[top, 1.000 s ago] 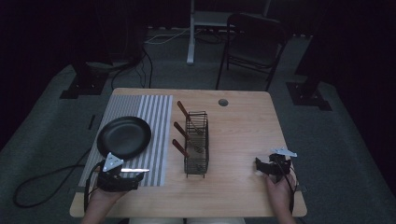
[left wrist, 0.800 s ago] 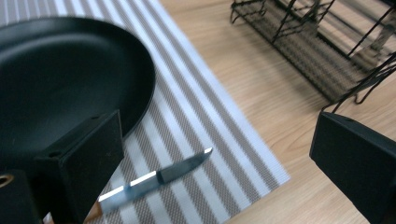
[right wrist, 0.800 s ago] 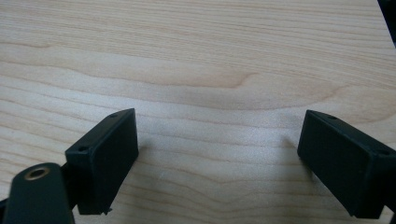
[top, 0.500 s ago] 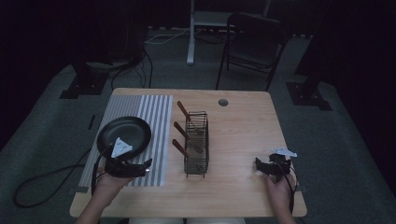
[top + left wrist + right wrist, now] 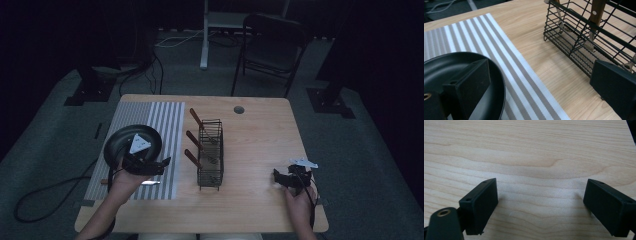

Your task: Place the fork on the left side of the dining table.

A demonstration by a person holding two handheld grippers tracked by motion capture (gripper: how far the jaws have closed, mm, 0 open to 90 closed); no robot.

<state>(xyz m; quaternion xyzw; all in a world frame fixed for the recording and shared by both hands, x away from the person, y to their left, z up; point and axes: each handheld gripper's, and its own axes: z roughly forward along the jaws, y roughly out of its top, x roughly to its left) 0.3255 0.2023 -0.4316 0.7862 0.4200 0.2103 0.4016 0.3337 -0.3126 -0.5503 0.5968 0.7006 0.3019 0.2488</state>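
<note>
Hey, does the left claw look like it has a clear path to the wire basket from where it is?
Probably yes. The left claw is open over the striped mat, facing the wire basket, with bare table between.

High view dim, surroundings near black; gripper views brighter, sharp.

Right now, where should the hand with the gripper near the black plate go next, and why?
Probably onward toward the wire cutlery basket. The left gripper hangs open and empty over the edge of the black plate, aimed at the basket, where three wooden-handled utensils stand. A knife already lies on the striped placemat, so fetching another piece seems likely.
</note>
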